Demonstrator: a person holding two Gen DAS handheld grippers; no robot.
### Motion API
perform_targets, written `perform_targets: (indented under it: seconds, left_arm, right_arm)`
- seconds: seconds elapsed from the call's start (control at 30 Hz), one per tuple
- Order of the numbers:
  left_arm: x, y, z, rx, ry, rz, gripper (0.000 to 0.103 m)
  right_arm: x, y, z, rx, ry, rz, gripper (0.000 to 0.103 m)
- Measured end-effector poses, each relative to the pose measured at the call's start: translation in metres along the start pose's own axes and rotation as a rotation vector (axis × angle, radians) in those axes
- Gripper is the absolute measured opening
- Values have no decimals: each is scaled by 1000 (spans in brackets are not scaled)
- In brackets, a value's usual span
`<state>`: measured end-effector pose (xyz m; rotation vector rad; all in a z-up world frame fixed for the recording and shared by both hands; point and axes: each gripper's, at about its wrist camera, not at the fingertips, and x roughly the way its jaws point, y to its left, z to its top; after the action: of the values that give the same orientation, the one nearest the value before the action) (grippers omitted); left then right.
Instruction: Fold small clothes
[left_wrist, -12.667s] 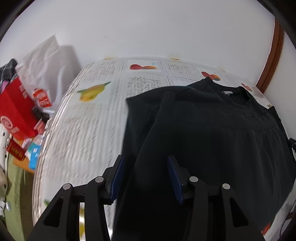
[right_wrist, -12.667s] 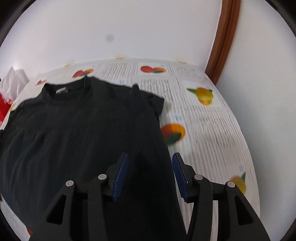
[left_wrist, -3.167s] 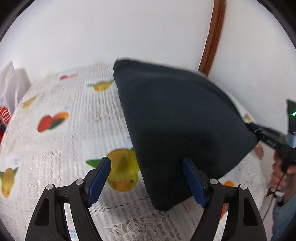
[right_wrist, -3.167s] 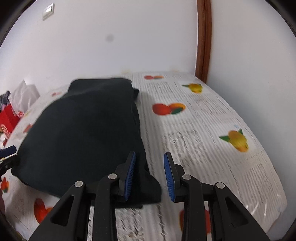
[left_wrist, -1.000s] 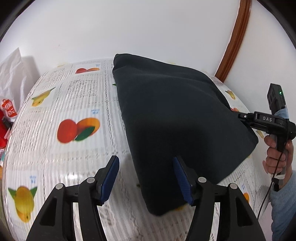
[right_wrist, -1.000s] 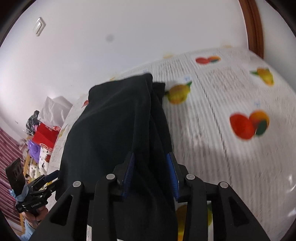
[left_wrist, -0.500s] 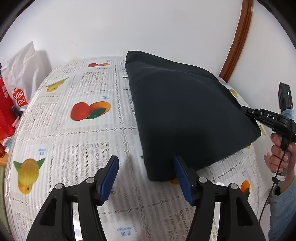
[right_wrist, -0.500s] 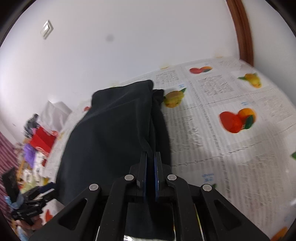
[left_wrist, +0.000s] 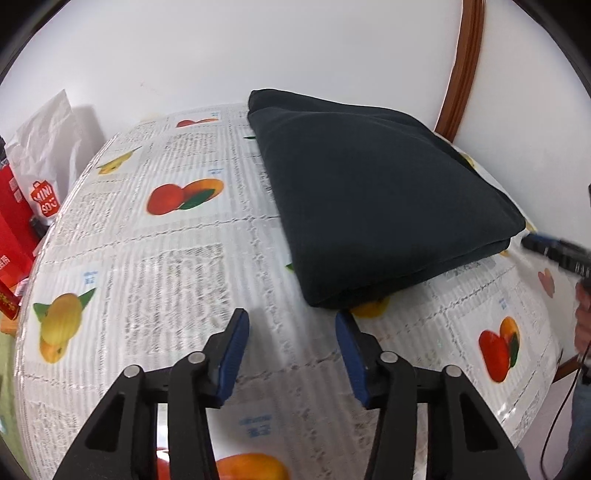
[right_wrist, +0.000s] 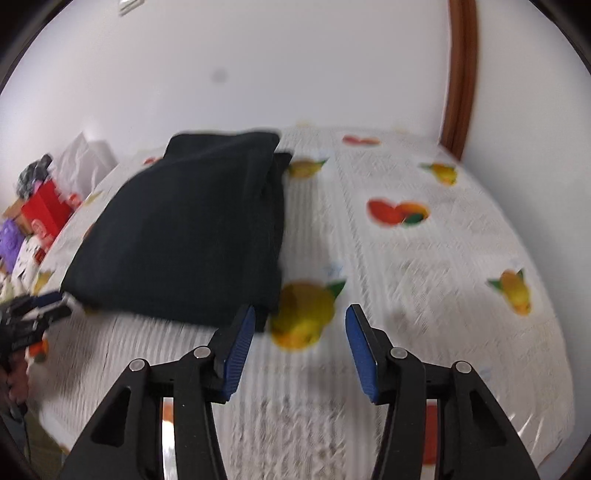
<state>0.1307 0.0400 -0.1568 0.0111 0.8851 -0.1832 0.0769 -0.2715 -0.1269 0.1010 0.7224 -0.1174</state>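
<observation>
While folded garment (left_wrist: 376, 206) lies just ahead, L tongs (left_wrist: 291, 345) closing empty, R tongs (right_wrist: 299, 341) opening empty.

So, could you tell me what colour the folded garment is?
Black, clearest in the left wrist view.

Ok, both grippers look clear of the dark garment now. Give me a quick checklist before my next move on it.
1. Left gripper empty: ok. Nothing between its fingers, which are closing over bare tablecloth.
2. Right gripper empty: ok. Its fingers are opening, with only cloth print between them.
3. Black garment lying folded on the table, free of both grippers: ok.
4. Fold edges aligned: not ok. In the right wrist view a lower layer sticks out past the top layer at the far corner.
5. Garment well inside the table edge: ok in both views.
6. Number of folds finished: cannot tell from the stacked layers.
</observation>
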Motion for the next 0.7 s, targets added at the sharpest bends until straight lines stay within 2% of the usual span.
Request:
perform_targets:
  seconds: [0.07,0.2,0.3,0.37,0.4,0.43,0.5,0.7]
  left_arm:
    - [3,-7,4,6,-8,-2,40]
    - [7,-19,12,18,-25,2,37]
    - [12,-27,18,35,-29,42,29]
    - [11,-26,21,30,-40,49,24]
    - [10,-24,22,19,-44,41,23]
    - [10,-21,24,7,-48,30,22]
    - [14,-17,28,-19,-49,22,21]
    - [24,-19,41,-22,-24,44,22]
  right_arm:
    - [8,4,-5,7,11,28,50]
    - [19,7,1,95,-45,115,50]
    - [36,5,9,168,-31,165,50]
    - [45,4,12,203,-32,182,38]
    - [49,4,13,212,-34,190,24]
    - [51,5,16,216,-45,188,17]
    - [54,6,23,215,-61,179,12]
    - [64,10,39,169,-66,116,13]
